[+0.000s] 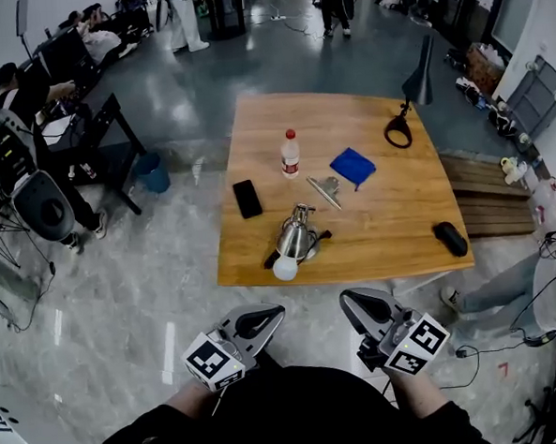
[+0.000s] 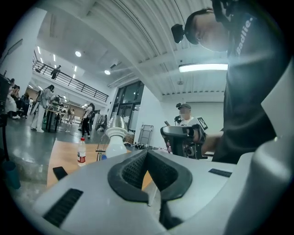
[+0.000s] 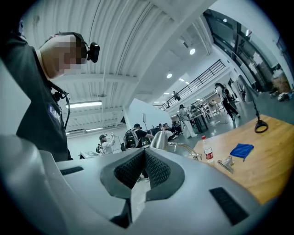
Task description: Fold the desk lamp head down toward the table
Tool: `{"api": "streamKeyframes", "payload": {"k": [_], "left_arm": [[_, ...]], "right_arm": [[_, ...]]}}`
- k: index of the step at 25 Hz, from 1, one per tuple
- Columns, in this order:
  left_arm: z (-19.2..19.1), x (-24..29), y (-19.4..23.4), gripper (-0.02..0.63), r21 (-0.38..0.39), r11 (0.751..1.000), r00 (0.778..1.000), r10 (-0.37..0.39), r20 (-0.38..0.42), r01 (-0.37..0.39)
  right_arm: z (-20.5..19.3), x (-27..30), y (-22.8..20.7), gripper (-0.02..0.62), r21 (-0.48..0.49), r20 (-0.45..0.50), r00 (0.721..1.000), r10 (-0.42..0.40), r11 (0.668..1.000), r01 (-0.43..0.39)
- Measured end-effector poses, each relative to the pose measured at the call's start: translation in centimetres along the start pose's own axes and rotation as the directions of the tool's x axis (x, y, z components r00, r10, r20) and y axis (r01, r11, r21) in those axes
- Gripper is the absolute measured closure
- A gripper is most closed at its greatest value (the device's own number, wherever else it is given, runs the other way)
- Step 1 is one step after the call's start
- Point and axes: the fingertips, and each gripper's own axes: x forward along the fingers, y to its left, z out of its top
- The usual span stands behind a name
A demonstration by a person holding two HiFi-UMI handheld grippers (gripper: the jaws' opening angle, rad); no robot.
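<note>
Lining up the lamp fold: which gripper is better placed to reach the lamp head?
Left, probably. The left gripper sits nearer the bulb end of the lamp head; the right gripper is farther off. Both are shut and empty.

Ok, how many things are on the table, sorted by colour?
Black: 3 (phone, ring-footed stand, oblong case)
Silver: 2 (desk lamp, metal clip)
Blue: 1 (cloth)
Clear with a red cap: 1 (bottle)
Total: 7
</note>
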Motion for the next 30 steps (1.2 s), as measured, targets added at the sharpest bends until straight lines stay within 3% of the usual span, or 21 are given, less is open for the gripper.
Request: {"api": "streamKeyframes", "payload": {"k": [7,13,20,26,30], "left_arm": [[2.2,-0.9,10.3,0.607,0.032,0.996,0.996,-0.086,0.016,0.085],[1.9,2.5,14.5,0.607,0.075,0.982,0.985,-0.172,-0.011,0.172],[-1.4,7.1,16.9,0.607,0.098,0.982,0.986,-0.160,-0.054,0.164],[-5.0,10.6,19.8,0.607,0.146,0.982,0.988,-0.103,-0.116,0.119],[-6.8,12.5,20.9,0.604,0.179,0.974,0.983,-0.109,-0.147,0.135]], "right_arm": [[2.4,5.2,-4.6,0.595,-0.053,0.004,0.978,-0.210,0.976,0.210],[3.3,6.9,-6.9,0.595,-0.078,0.002,0.956,-0.295,0.953,0.294],[3.1,7.6,-10.1,0.595,-0.055,-0.025,0.959,-0.282,0.958,0.280],[2.3,8.9,-12.8,0.594,0.051,-0.076,0.972,-0.222,0.973,0.226],[1.1,9.8,-13.6,0.589,0.148,-0.138,0.978,-0.157,0.973,0.177]]}}
